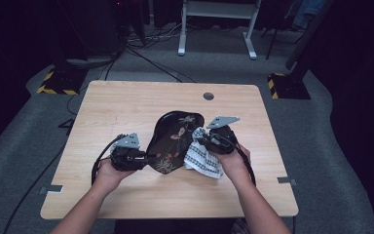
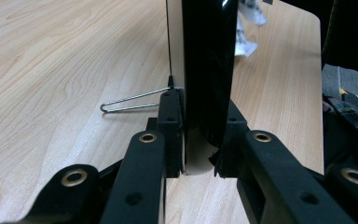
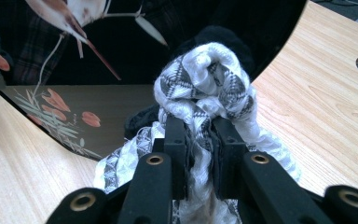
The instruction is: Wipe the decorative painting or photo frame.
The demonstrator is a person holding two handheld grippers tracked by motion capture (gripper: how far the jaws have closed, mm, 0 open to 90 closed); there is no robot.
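Left hand-held gripper (image 1: 146,158): jaws clamped narrow on the near rim of the tray, seen edge-on between the pads in the left gripper view.
Tray (image 1: 175,136): black lacquer with a flower pattern, tilted up from the table (image 1: 126,107), roughly at its middle.
Right hand-held gripper (image 1: 202,141): jaws pinched on a bunch of the cloth.
Cloth (image 1: 202,156): white with a dark woven pattern, bunched against the tray's right side; whether it presses on the surface is hard to tell.
Wire clip (image 2: 130,101): lies on the table just beside the tray's edge.
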